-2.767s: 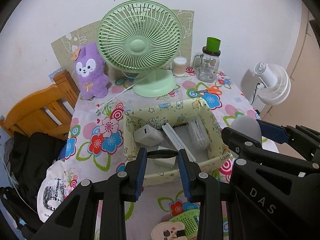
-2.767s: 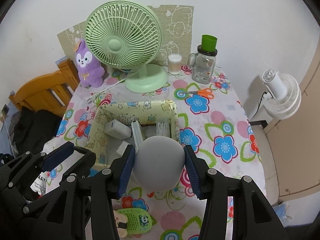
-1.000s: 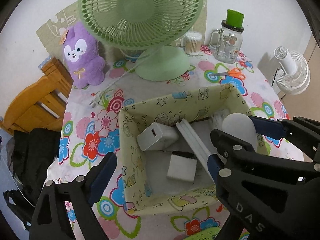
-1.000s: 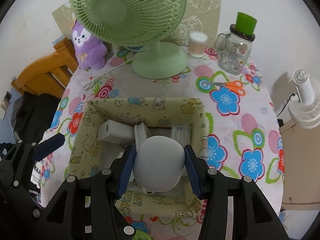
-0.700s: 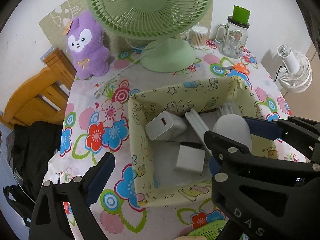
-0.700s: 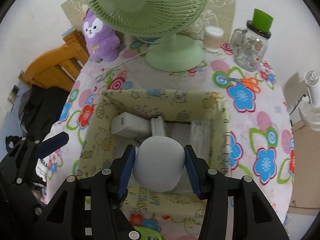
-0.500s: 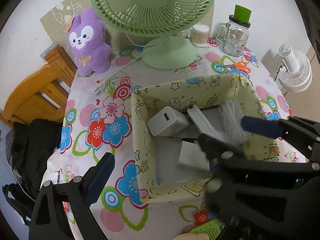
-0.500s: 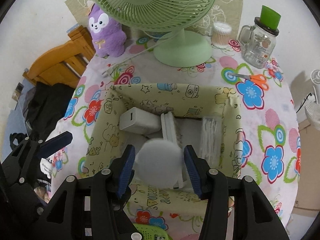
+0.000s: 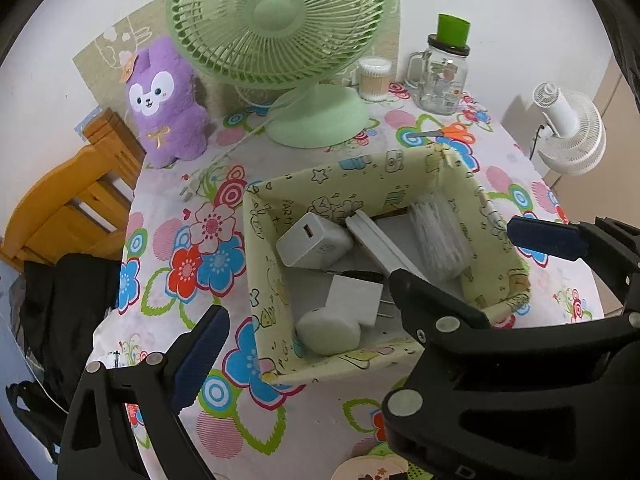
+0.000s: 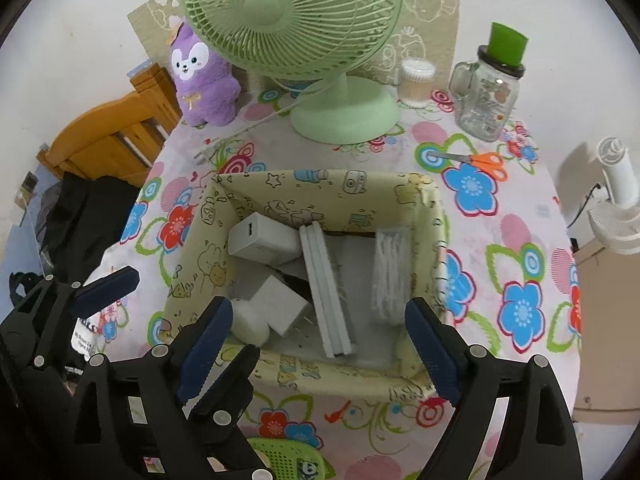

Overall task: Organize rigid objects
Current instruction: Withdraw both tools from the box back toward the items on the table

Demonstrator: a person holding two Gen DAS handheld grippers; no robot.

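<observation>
A yellow cartoon-print fabric box (image 10: 320, 184) stands on the flowered tablecloth. It holds a white charger (image 10: 262, 240), a flat white case (image 10: 326, 292), a clear packet (image 10: 390, 280), a small white cube (image 10: 282, 304) and a pale grey rounded object (image 10: 250, 322) (image 9: 328, 332) lying free in its near left corner. My right gripper (image 10: 320, 344) (image 9: 456, 252) hangs over the box's near side; its jaws are opening and its pads touch nothing. My left gripper (image 9: 308, 356) (image 10: 192, 316) stands open by the box's near left corner, its right finger hidden in its own view.
At the back stand a green desk fan (image 9: 280, 20), a purple plush (image 9: 164, 104), a cotton swab tub (image 9: 374, 78) and a glass jar mug (image 9: 440, 76). Orange scissors (image 9: 448, 132) lie behind the box. A wooden chair (image 9: 68, 200) is left, a white fan (image 9: 568, 132) right.
My right gripper has opened and let go of the grey rounded object, which now lies in the box's near left corner. The left gripper, narrow at first, stands wide.
</observation>
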